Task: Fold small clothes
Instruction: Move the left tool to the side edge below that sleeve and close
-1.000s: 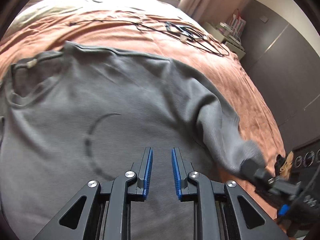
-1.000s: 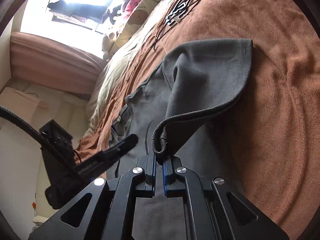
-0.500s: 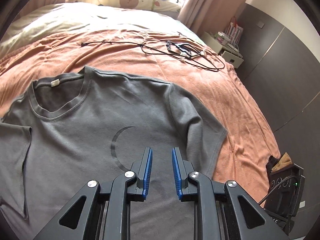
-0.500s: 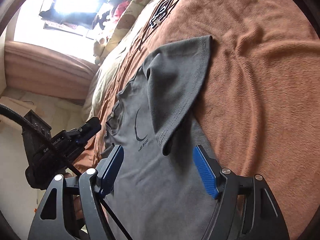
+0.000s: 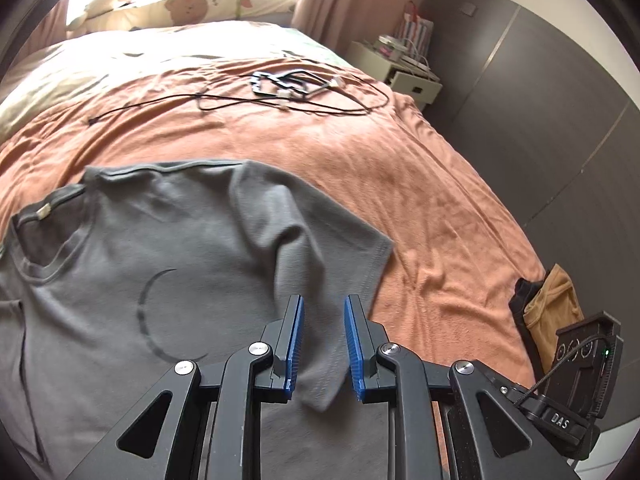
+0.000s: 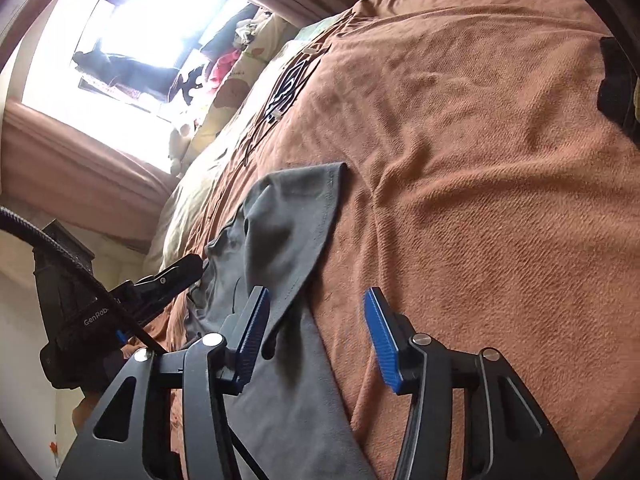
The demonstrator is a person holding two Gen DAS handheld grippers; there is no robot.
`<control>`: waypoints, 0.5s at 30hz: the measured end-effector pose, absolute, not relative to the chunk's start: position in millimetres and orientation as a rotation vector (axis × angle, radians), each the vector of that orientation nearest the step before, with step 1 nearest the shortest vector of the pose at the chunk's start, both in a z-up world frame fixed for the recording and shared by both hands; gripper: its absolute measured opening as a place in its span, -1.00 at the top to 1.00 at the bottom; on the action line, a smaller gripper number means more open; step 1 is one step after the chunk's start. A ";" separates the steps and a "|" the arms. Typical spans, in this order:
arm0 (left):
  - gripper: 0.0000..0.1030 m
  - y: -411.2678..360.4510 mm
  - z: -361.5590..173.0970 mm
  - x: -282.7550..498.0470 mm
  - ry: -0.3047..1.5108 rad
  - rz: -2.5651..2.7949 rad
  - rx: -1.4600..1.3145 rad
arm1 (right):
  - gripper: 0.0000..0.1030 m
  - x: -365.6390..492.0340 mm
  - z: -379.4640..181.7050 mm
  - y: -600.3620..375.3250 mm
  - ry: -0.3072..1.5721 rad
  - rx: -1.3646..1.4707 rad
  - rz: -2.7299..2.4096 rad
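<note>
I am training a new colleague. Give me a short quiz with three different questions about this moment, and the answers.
1. True or false: the sleeve nearest the left gripper is folded in over the grey T-shirt.
2. The right gripper holds: A) the sleeve, B) the tangled cables, C) nothing.
3. Fill in: the print on the shirt's chest is a thin ____ shape.

Key
1. True.
2. C; its jaws are closing with no cloth pinched between the pads.
3. Crescent.

Matt grey cotton-like t-shirt (image 5: 168, 248), rough orange towelling blanket (image 5: 420, 184) (nubbly weave), ribbed blue gripper pads (image 6: 378, 340)
</note>
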State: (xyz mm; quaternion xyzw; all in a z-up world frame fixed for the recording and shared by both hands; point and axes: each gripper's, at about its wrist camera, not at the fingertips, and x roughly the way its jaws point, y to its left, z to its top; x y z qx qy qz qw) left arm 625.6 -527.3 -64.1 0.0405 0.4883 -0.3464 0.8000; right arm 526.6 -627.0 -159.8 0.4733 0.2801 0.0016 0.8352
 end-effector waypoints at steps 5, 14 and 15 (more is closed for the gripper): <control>0.37 -567.7 -77.9 623.7 1.057 -0.804 0.143 | 0.19 513.9 -158.7 -639.1 0.569 1.009 -0.033; 0.04 -627.9 -106.9 621.6 1.030 -0.871 0.239 | 0.19 488.2 -163.9 -649.6 0.535 1.025 -0.101; 0.04 -631.9 -111.8 623.3 1.033 -0.868 0.248 | 0.19 485.3 -164.1 -649.4 0.531 1.023 -0.115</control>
